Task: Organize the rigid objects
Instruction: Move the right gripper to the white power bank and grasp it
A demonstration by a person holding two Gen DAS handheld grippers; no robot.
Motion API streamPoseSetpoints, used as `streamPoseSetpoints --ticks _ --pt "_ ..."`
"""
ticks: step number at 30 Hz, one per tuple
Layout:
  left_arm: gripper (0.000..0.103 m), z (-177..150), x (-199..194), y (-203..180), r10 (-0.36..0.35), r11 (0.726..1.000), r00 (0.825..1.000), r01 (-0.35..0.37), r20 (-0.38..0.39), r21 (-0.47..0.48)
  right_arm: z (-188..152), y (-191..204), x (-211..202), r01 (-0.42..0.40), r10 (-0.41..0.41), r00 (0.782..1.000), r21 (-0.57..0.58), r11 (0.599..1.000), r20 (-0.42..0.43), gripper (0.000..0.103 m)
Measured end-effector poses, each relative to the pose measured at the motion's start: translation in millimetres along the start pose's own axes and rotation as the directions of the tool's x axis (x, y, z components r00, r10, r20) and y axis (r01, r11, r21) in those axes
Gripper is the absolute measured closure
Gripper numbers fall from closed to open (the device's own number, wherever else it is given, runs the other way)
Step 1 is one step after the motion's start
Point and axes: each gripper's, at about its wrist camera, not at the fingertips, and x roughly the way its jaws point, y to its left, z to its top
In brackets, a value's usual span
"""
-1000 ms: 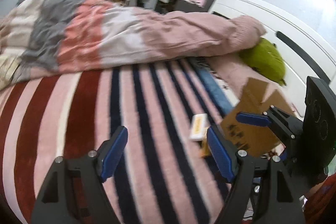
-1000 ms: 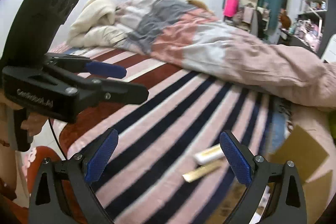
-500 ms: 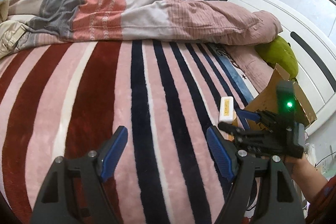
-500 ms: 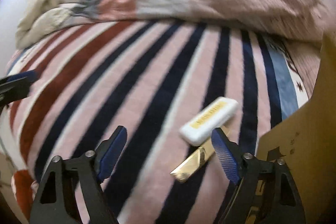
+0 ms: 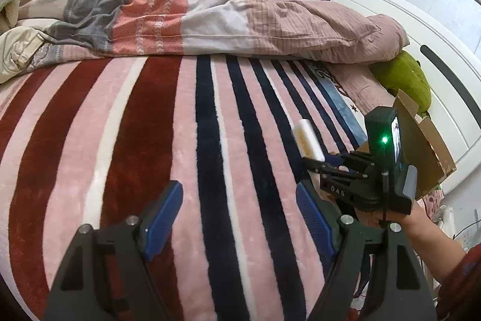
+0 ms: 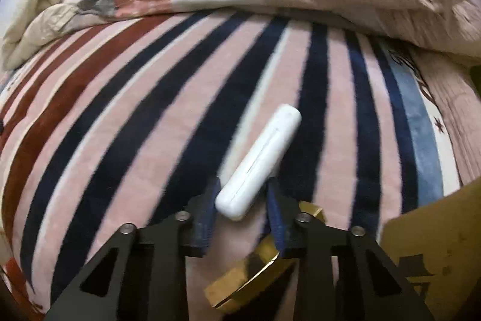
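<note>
A white oblong case (image 6: pixel 260 163) lies on the striped blanket (image 6: pixel 135 125), slanting away to the upper right. My right gripper (image 6: pixel 242 202) is closing, and its blue pads (image 6: pixel 207 209) press the case's near end from both sides. A flat gold box (image 6: pixel 249 270) lies under the right finger. In the left wrist view the same case (image 5: pixel 308 140) sticks out in front of the right gripper (image 5: pixel 315 163), which a hand holds. My left gripper (image 5: pixel 237 218) hangs open above the blanket with nothing between its fingers.
An open cardboard box (image 5: pixel 421 146) stands at the bed's right edge, also in the right wrist view (image 6: pixel 436 245). A bunched duvet (image 5: pixel 210 17) runs across the far side. A green plush (image 5: pixel 402 80) rests against the white headboard (image 5: pixel 421 29).
The right gripper came down over the white case and its jaws narrowed onto it; the case now shows its seamed edge. The left gripper sank slightly toward the blanket.
</note>
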Motion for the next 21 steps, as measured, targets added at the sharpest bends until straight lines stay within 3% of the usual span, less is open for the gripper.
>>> streamPoseSetpoints --ticks 3,6,8,11,12,14,21 --pt "0.028 0 -3 -1 0.009 1.0 1.0 -0.009 0.003 0.005 -6 12 -7 -0.147 0.147 0.989 -0.022 0.989 -0.003 0.086" --pt "0.028 0 -3 -2 0.012 1.0 1.0 -0.012 0.001 0.007 -14 32 -14 -0.284 0.279 0.959 -0.106 0.953 -0.059 0.086" --pt "0.028 1 -3 -2 0.018 1.0 1.0 -0.018 -0.003 0.01 -18 42 -19 -0.296 0.29 0.955 -0.141 0.945 -0.062 0.084" --pt "0.028 1 -3 -2 0.024 1.0 1.0 -0.024 -0.007 0.011 -16 41 -27 -0.343 0.342 0.939 -0.121 0.931 -0.03 0.065" --pt "0.028 2 -2 -2 0.024 1.0 1.0 -0.024 -0.009 0.01 -14 38 -29 -0.367 0.368 0.93 -0.104 0.924 -0.012 0.063" --pt "0.028 2 -2 -3 0.029 1.0 1.0 -0.029 -0.009 0.01 -12 36 -31 -0.404 0.405 0.914 -0.099 0.91 -0.002 0.062" --pt "0.028 2 -2 -3 0.034 0.999 0.999 -0.034 -0.009 0.006 -10 45 -21 -0.405 0.405 0.914 -0.105 0.908 -0.02 0.062"
